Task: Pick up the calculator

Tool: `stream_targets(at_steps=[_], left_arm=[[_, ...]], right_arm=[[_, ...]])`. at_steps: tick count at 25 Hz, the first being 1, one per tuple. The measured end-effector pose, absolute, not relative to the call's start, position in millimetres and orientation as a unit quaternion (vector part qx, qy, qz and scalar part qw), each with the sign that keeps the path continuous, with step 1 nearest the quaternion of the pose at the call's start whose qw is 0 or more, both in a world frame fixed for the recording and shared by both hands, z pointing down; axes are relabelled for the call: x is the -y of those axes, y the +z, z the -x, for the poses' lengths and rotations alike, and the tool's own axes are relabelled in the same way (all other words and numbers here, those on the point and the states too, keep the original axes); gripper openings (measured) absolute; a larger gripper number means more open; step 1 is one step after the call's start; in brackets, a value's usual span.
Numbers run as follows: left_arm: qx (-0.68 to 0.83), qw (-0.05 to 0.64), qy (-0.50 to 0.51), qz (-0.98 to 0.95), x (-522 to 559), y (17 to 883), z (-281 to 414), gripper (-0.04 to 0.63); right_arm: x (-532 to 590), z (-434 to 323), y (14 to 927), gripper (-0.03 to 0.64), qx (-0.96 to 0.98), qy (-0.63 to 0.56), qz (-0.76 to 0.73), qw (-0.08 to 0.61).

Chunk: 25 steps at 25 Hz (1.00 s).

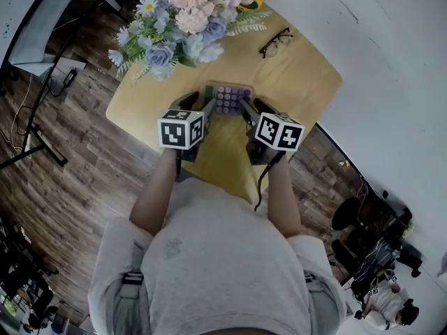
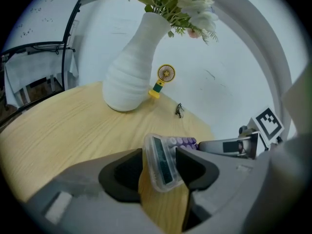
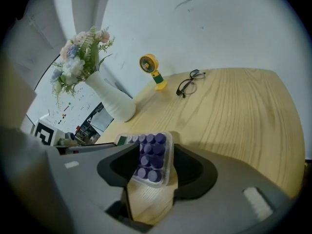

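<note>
Forearms reach out from the person's grey shirt toward twelve o'clock, each hand carrying a tool over the wooden surface [image 1: 307,75]. The left tool [image 2: 160,152] has its jaws spread wide. The display end of the calculator [image 1: 232,98] sits in the gap, with bare wood showing between it and the jaw on the left of that view, so nothing is gripped. The right tool [image 3: 156,149] is also well open and straddles the opposite end, where the purple keys are. Its pads stand close beside the case but are not clamped on it. The calculator lies flat on the surface, directly between the two tools.

It looks like a small, thin plastic unit in a clear shell, so it is probably light and stiff. The smooth casing could slide under hard pads. The raised keys and the display window are the parts to spare from pressure. The rigid side edges seem the safer hold, squeezed only gently. Since it lies so low, the pads would need to come right down to the surface to catch the rim.

Farther off, at about eleven o'clock from the calculator, stands a white ribbed vase [image 2: 129,77] of pastel flowers [image 1: 185,12]. A small yellow fan [image 3: 152,69] stands just beside the vase. A pair of glasses [image 3: 190,84] lies at about one o'clock, well apart from the calculator.
</note>
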<state>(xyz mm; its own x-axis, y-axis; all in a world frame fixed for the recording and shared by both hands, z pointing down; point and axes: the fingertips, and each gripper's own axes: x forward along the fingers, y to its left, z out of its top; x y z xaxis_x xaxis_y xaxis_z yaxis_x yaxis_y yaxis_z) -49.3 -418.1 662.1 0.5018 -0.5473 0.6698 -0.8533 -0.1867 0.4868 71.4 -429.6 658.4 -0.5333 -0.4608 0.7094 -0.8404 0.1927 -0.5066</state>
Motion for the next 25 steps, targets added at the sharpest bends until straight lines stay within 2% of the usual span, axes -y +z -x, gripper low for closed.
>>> stream_targets(at_steps=[17, 25], left_arm=[[0.44, 0.457, 0.182, -0.751, 420.7, 673.6, 38.8, 0.209], [0.454, 0.42, 0.179, -0.765, 419.7, 652.8, 44.9, 0.209]], right_arm=[[430.1, -61.3, 672.7, 0.259, 0.735, 0.498, -0.417, 0.194], [426.8, -54.3, 652.9, 0.259, 0.753, 0.464, -0.426, 0.189]])
